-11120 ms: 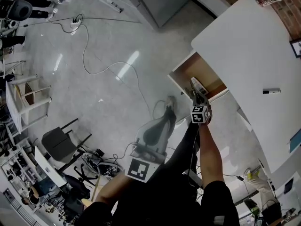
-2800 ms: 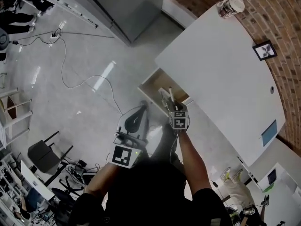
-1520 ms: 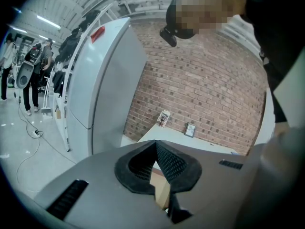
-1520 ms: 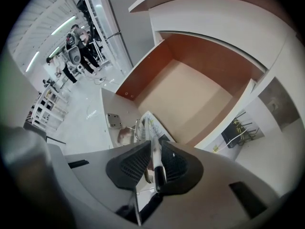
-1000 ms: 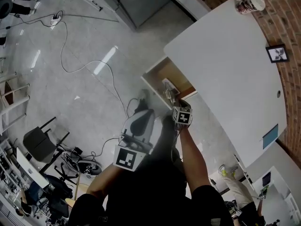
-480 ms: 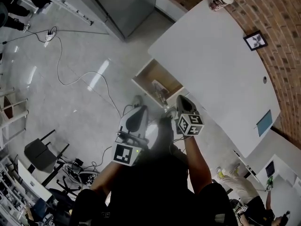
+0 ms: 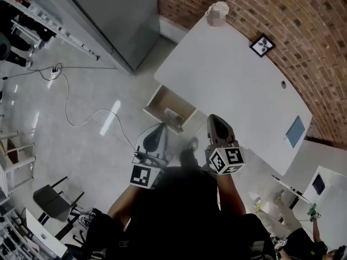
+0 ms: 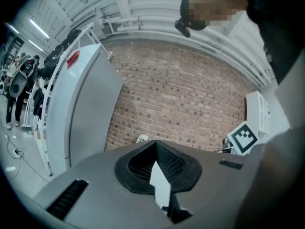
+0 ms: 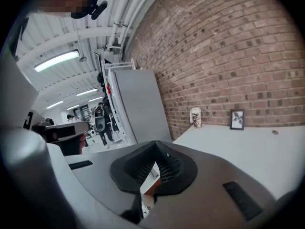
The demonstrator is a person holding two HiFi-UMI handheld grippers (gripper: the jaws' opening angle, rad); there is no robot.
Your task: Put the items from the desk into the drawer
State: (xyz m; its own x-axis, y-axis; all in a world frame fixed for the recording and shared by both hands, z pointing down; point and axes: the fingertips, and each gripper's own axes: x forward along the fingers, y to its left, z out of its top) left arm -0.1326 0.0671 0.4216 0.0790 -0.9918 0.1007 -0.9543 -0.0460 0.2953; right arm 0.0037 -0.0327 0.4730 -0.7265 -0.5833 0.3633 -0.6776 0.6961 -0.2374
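Holding one tool in each hand, the person stands at the near edge of a long white desk (image 7: 233, 85). The left tool (image 7: 158, 129) has its jaws pressed together and nothing is between them. It hangs over the grey floor (image 7: 81, 140), just beside the drawer. The right tool (image 7: 214, 119) also has its jaws together and carries nothing. Its tip shows at the near edge of the desk, to the right of the drawer.

The light wooden drawer (image 7: 157, 99) is pulled out from under the near edge, close to the left end of the desk. Some small pale items (image 7: 174, 118) lie in it, towards its right side; I cannot tell what they are.

Three things are on the desk top, well apart from each other. A beige paper cup (image 7: 218, 13) stands upright at the far left corner. A small black-framed picture (image 7: 262, 45) stands at the far edge, against the red brick wall (image 7: 303, 31). A flat blue rectangular card (image 7: 295, 131) lies near the right end. A small dark round spot (image 7: 282, 84) is near the far edge, between the picture and the card.

A tall grey metal cabinet (image 7: 108, 15) stands on the floor left of the desk, and a thin white cable (image 7: 76, 121) runs across the floor.
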